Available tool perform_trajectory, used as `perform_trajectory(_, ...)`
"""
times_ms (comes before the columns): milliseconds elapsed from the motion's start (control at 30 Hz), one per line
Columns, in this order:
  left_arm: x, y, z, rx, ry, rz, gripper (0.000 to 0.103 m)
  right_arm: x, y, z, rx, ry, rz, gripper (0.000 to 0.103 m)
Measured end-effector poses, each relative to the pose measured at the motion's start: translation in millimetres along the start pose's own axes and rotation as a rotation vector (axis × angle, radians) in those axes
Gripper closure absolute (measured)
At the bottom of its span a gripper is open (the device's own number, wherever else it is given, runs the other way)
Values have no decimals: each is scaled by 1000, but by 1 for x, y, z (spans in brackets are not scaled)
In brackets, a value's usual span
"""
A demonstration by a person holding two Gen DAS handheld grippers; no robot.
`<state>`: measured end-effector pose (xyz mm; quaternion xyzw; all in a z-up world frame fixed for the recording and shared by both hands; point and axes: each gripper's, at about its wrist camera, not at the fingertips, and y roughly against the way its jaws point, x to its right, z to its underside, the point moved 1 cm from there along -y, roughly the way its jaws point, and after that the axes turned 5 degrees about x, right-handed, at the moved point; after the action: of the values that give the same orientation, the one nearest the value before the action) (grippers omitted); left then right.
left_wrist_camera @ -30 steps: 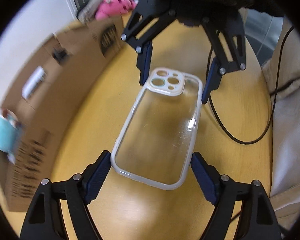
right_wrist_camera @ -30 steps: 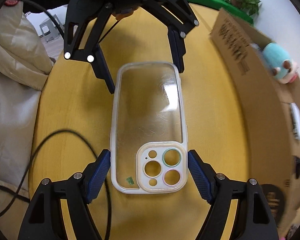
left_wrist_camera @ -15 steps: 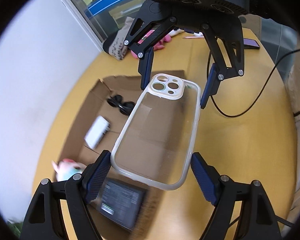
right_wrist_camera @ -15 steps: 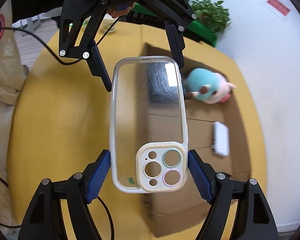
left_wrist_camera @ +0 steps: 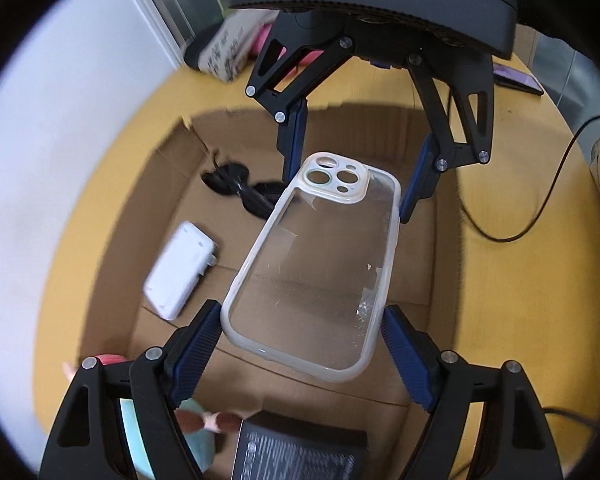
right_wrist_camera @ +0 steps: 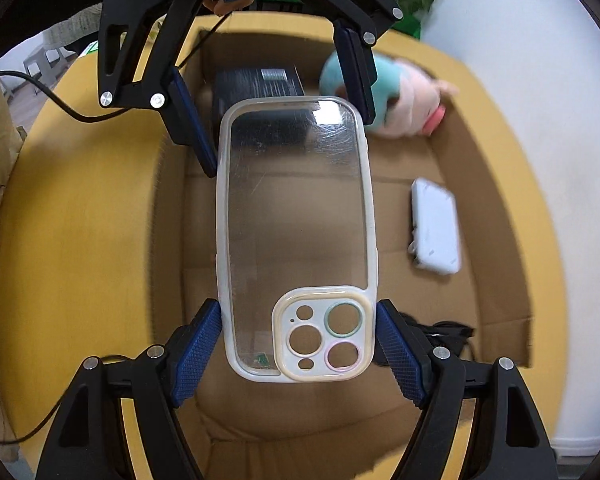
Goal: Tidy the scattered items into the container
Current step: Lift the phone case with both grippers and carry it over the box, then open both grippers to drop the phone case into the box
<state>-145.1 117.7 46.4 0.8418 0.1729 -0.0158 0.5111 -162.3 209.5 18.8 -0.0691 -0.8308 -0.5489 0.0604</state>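
Seemingly from the left wrist view, the clear phone case (left_wrist_camera: 316, 264) hangs in the air above the open cardboard box (left_wrist_camera: 172, 168), clamped across its width at the plain end by the left gripper (left_wrist_camera: 302, 354), whose blue pads press both side rims, while the right gripper (left_wrist_camera: 350, 176) clamps the camera-cutout end from the opposite side. Its long axis runs away from this camera, cutout end far, tilted slightly right. Below, partly blurred, lie a white power bank (left_wrist_camera: 180, 270), a tangle of black cable or straps (left_wrist_camera: 240, 188) that is hard to make out, a black packet (left_wrist_camera: 300, 452) cut off by the lower edge, and a plush toy (left_wrist_camera: 198, 432) mostly hidden behind the gripper finger. From the right wrist view, the case (right_wrist_camera: 296, 216) has its cutout end near, held between the right gripper's (right_wrist_camera: 298, 354) pads, with the left gripper (right_wrist_camera: 284, 108) pinching the far end. The long axis points straight ahead over the box (right_wrist_camera: 496, 184); the plush toy (right_wrist_camera: 408, 100) is blurred and partly hidden by a finger.
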Motion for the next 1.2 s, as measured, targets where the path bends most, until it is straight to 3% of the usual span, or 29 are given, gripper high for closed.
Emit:
perform_trajectory(167,-11,-42,10,-67,27,82,22,13,-41,10,-59,-29,-93,21)
perform_trajectory(333,-7,-71,21,-158,59,143,21,3,-65,13,-121,-44,-148,21)
perform_trajectory(467,-1,-80,28,-224,82,135,20,-12,-77,12,-174,-16,-108,14)
perform_trajectory(533,1,-77,30,-234,90,122,21,-11,-73,11,-182,-27,-69,8)
perform_trajectory(633,2,-61,32,-221,115,88,21,-10,-54,11,-169,-72,-14,7)
perform_trajectory(700,2,-43,31,-196,138,47,20,-11,-32,11,-122,-110,23,6)
perform_trajectory(800,6,1,29,-122,181,-24,20,-17,20,13,16,-224,76,0)
perform_trajectory(900,14,49,30,-14,221,-155,20,-29,65,17,136,-355,189,0)
perform_trajectory(967,16,76,36,61,263,-240,19,-40,88,25,219,-514,242,0)
perform_trajectory(1033,26,100,45,120,309,-306,18,-48,97,31,296,-650,261,0)
perform_trajectory(1200,56,142,81,203,514,-513,16,-84,87,38,395,-839,458,0)
